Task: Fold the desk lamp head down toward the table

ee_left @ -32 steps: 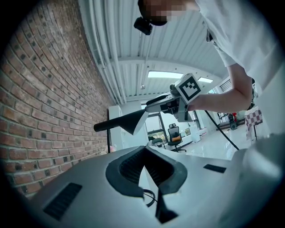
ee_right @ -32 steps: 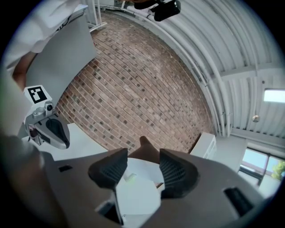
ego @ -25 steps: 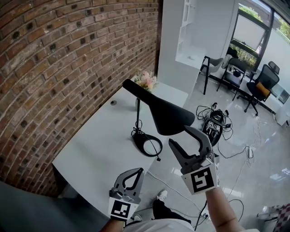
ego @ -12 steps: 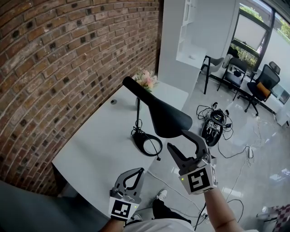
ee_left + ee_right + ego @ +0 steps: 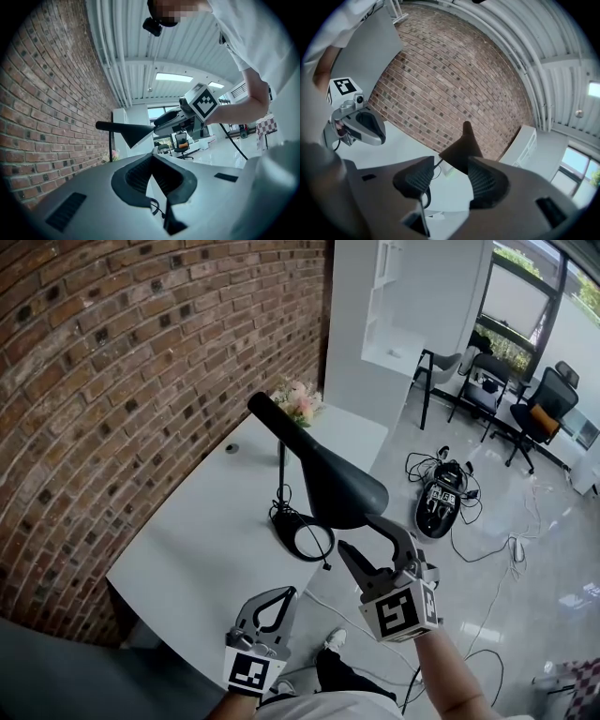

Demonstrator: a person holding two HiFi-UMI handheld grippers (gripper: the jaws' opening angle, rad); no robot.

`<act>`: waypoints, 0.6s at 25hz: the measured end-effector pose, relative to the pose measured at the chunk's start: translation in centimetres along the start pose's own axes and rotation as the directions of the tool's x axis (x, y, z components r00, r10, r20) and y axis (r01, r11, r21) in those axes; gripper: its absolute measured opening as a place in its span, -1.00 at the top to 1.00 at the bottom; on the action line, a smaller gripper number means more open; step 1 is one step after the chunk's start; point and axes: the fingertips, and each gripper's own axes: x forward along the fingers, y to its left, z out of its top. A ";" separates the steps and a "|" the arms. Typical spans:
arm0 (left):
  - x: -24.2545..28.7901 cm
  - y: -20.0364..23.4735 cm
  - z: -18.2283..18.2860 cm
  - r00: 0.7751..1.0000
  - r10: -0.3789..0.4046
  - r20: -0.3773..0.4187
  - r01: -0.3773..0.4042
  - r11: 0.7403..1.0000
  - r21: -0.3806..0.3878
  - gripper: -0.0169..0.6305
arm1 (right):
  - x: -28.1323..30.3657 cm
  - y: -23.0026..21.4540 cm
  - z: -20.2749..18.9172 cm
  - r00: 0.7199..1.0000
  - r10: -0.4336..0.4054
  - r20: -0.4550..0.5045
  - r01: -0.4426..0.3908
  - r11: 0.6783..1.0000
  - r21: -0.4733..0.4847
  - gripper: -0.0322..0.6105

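Desk lamp head [image 5: 342, 486] — raised, not yet folded; right gripper [image 5: 361, 532] jaws apart, near it; left gripper [image 5: 279, 596] closed, empty.

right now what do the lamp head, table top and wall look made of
Lamp head: matte black, likely plastic or painted metal; even dull surface, no sharp glints.
Table top: smooth white, probably laminate or painted board; uniform, no grain.
Wall: bare red-brown brick with pale mortar joints, rough-looking.

The grey left gripper [image 5: 287, 596] and right gripper [image 5: 360, 534] bear white cubes [image 5: 398, 612] with black markers. The shirt [image 5: 244, 33] is white and short-sleeved.
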 end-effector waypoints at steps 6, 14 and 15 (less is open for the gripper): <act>0.5 0.1 -0.2 1.000 -0.004 0.004 0.004 1.000 -0.006 0.92 | 0.8 0.6 -0.9 1.000 0.019 -0.024 -0.019 1.000 -0.005 0.23; 1.1 0.8 -0.8 1.000 0.001 0.001 -0.001 1.000 -0.022 0.92 | 1.9 1.6 -2.0 0.998 0.050 -0.048 -0.050 0.999 -0.004 0.23; 1.2 0.8 -0.9 1.000 0.001 0.001 -0.001 1.000 -0.022 0.92 | 2.0 1.6 -2.1 0.997 0.051 -0.050 -0.052 0.999 -0.007 0.23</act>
